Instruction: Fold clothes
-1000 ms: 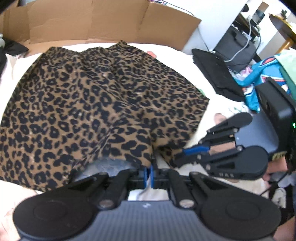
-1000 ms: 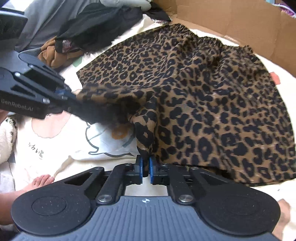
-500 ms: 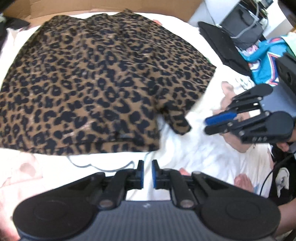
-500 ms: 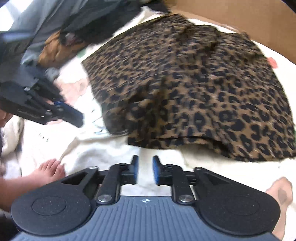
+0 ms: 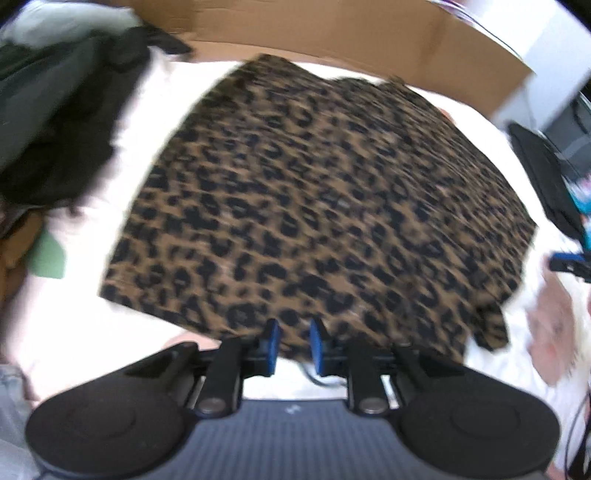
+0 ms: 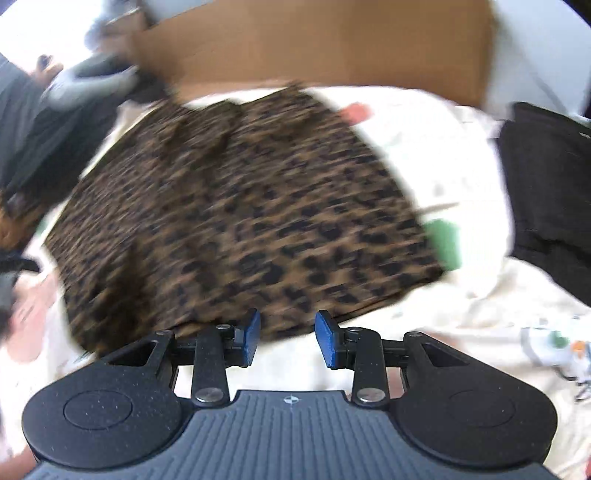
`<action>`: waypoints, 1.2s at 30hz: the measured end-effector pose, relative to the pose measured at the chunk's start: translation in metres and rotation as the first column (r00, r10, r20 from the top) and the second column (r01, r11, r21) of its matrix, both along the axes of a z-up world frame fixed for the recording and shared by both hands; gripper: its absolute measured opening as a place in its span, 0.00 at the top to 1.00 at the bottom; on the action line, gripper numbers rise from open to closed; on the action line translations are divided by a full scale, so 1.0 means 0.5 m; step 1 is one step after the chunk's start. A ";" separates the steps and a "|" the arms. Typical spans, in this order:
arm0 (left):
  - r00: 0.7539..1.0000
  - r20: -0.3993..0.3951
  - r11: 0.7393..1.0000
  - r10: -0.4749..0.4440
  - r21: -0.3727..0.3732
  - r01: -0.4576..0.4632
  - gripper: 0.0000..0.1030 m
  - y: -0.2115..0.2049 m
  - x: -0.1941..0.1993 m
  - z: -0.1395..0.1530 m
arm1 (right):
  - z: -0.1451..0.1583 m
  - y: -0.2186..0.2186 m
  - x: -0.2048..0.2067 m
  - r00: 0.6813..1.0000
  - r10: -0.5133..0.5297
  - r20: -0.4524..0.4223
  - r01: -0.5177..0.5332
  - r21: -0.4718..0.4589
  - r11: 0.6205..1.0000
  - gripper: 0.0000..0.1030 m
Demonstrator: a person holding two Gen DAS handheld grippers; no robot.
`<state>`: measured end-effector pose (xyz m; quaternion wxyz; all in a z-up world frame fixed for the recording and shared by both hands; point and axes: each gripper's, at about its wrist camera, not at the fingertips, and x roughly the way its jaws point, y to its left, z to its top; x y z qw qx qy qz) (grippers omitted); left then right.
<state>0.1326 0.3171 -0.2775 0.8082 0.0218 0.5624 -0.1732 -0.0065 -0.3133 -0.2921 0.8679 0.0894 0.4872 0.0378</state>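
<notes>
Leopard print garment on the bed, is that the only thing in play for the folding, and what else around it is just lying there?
In play:
leopard print garment
left tool, jaws opening, nothing between them
right tool, jaws opening, nothing between them

Lying about:
cardboard
dark clothes pile
black bag
white bed sheet

Leopard-print garment [image 5: 325,206] lies flat over mid-bed; white bed sheet [image 6: 461,325] bare in front of it and to its right, passable. Cardboard wall [image 5: 332,33] closes off the far side. Dark clothes pile [image 5: 55,122] blocks the left edge. Black bag [image 6: 546,192] stands at the right. Left claw [image 5: 292,347] and right claw [image 6: 287,338] opening, gaps unobstructed.
</notes>
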 end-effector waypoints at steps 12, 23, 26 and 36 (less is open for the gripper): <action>0.971 0.051 0.967 0.235 0.086 -0.239 0.80 0.120 0.065 -0.069 | -0.058 -0.156 0.044 0.978 -0.206 0.004 0.206 -0.027 0.978 0.55; 0.937 0.107 0.930 0.331 0.133 -0.344 0.69 0.165 0.089 -0.115 | -0.086 -0.183 0.048 0.951 -0.309 -0.016 0.309 0.095 0.946 0.53; 0.940 0.110 0.936 0.323 0.112 -0.334 0.51 0.164 0.090 -0.121 | -0.093 -0.180 0.051 0.950 -0.309 -0.036 0.311 0.097 0.945 0.52; 0.959 0.101 0.954 0.265 0.116 -0.276 0.37 0.153 0.079 -0.147 | -0.117 -0.171 0.087 0.934 -0.348 -0.086 0.357 0.143 0.923 0.44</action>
